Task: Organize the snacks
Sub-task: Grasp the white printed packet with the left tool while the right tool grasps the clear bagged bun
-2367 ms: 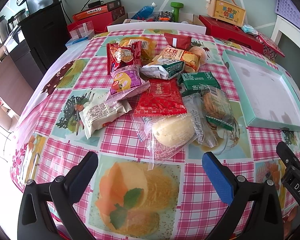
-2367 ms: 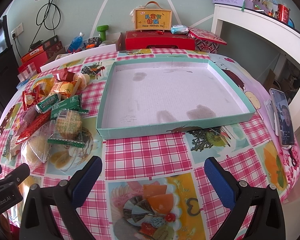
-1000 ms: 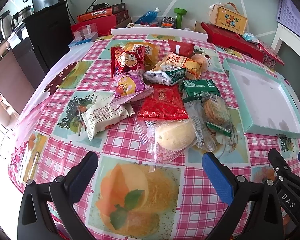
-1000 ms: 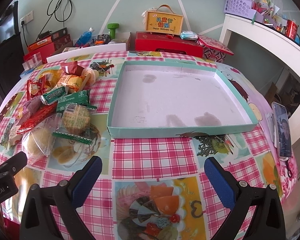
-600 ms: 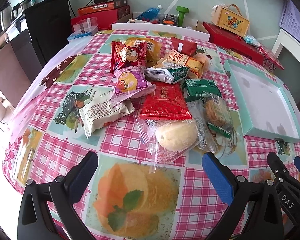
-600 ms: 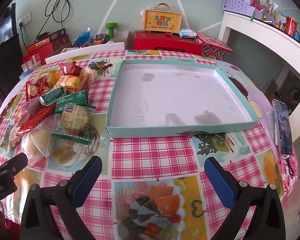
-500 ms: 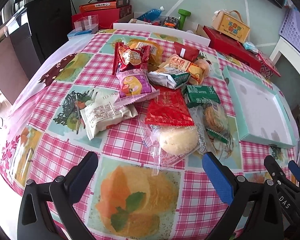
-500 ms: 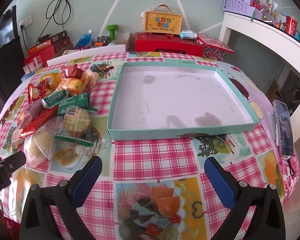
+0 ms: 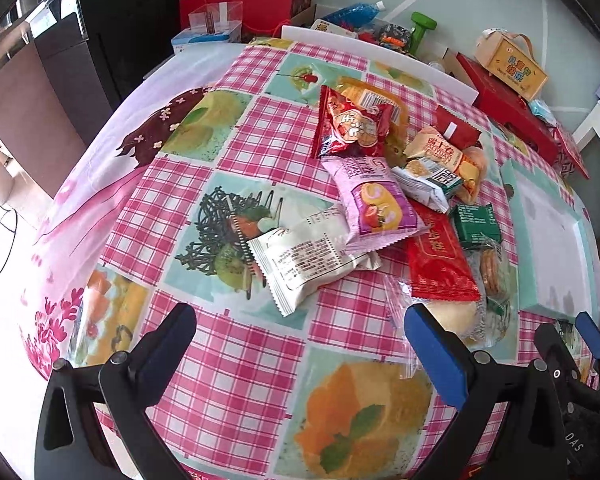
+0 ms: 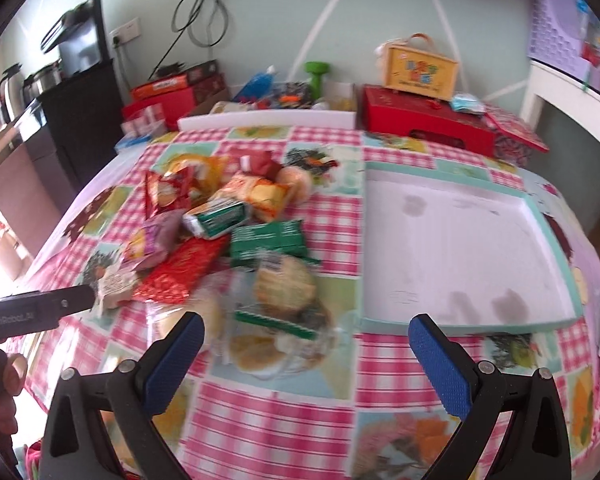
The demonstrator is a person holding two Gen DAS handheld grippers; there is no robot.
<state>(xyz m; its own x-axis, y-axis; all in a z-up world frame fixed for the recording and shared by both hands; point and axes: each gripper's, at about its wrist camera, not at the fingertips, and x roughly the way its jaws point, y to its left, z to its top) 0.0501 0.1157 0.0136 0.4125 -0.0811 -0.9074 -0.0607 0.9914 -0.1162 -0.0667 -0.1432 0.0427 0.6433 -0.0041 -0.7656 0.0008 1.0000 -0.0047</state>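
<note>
Both the left gripper [image 9: 300,344] and right gripper [image 10: 306,344] hang spread wide and empty above the checked tablecloth [image 9: 236,368], the white snack packet [image 9: 304,258] ahead of the left, one teal tray [image 10: 460,236] ahead-right of the right.

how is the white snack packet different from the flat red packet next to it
The white snack packet is puffy with small black print; the flat red packet is thin with gold lettering. The white one lies at the pile's left edge, the red one in the middle, overlapping neighbours. Both are sealed.
</note>
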